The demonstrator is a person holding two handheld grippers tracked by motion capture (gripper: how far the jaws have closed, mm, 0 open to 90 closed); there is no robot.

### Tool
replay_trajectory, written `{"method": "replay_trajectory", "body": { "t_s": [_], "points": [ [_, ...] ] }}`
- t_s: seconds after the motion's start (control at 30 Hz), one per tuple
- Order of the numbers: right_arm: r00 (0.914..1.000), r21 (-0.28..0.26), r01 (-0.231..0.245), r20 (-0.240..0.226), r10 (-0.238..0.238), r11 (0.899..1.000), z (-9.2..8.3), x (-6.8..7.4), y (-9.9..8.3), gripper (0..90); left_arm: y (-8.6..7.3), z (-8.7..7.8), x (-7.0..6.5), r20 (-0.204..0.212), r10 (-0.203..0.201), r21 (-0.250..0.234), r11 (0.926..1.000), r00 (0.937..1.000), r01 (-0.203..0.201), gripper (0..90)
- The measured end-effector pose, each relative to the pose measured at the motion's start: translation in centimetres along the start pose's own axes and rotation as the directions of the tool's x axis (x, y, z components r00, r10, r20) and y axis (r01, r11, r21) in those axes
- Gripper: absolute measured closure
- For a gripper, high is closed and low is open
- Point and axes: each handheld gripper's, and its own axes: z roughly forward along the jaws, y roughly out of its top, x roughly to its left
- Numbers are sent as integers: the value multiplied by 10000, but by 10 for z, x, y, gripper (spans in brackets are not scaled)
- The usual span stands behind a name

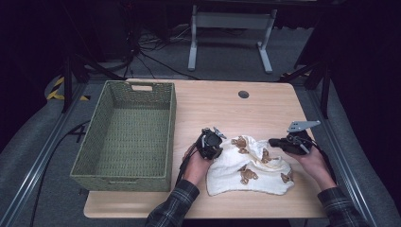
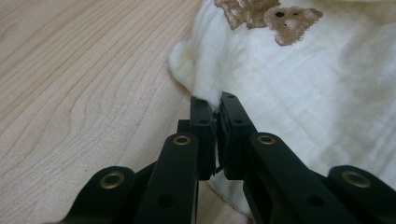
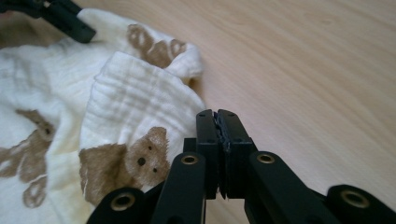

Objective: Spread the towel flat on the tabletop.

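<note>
A: Entry. The cloth [image 1: 250, 165], cream with brown bears, lies crumpled on the desk [image 1: 227, 106], right of the basket [image 1: 126, 137] and clear of it. The basket holds nothing.

B: Left gripper [image 1: 211, 144]?

A: It sits at the cloth's left edge. In the left gripper view its jaws are together, with a fold of the cloth's edge [image 2: 205, 88] nipped between the tips. A grip, small but real.

B: Right gripper [image 1: 283, 143]?

A: It sits at the cloth's upper right. In the right gripper view [image 3: 217, 114] the jaws are pressed together just beside the cloth's corner [image 3: 154, 98]. No fabric can be seen between the pads; whether a thread is caught there cannot be told. It reads as closed on nothing.

B: Progress, then?

A: Early. One edge is secured and the other side probably is not. The cloth is neither spread, folded nor lifted; it still bunches in the middle.

B: What remains?

A: Judgement only: the right side likely needs a fresh bite on the corner, then the cloth has to be straightened or folded, and perhaps moved to the basket. That is most of the work.
</note>
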Motion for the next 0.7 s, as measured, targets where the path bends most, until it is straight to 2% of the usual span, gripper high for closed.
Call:
{"method": "replay_trajectory", "body": {
  "t_s": [0.13, 0.23, 0.37, 0.4, 0.53, 0.6, 0.63, 0.67, 0.7],
  "points": [
    [9985, -39, -183, 520, 185, 9998, -3, -16, -1, 882, 1, -3, 1, -5, -26, -177, 9998, 10000, 26, 869],
    [9939, -93, -443, 1008, 450, 9990, -7, -29, -2, 883, 2, -6, 3, -104, -181, -366, 9992, 9998, 177, 872],
    [9869, -137, -623, 1481, 637, 9980, -11, -44, -3, 884, 2, -9, 6, -162, -188, -468, 9987, 9997, 180, 872],
    [9869, -137, -623, 1481, 637, 9980, -11, -44, -3, 884, 1, -9, 6, -193, -297, -493, 9984, 9994, 287, 872],
    [9681, 51, -914, 2349, 876, 9958, -17, -56, -7, 885, 1, -9, 7, -257, -252, -482, 9985, 9994, 239, 871],
    [9646, 42, -1036, 2443, 995, 9946, -19, -59, -10, 863, 1, -9, 8, -188, -306, -414, 9987, 9994, 298, 871],
    [9652, -21, -1053, 2404, 1027, 9944, -19, -59, -11, 801, 1, -9, 8, -177, -368, -417, 9985, 9992, 360, 865],
    [9673, -160, -1101, 2280, 1108, 9938, -20, -58, -11, 781, 1, -9, 8, -235, -420, -523, 9978, 9988, 407, 838],
    [9684, -190, -1039, 2258, 1055, 9944, -22, -57, -12, 758, 2, -10, 8, -320, -297, -503, 9983, 9990, 280, 805]
  ]
}}
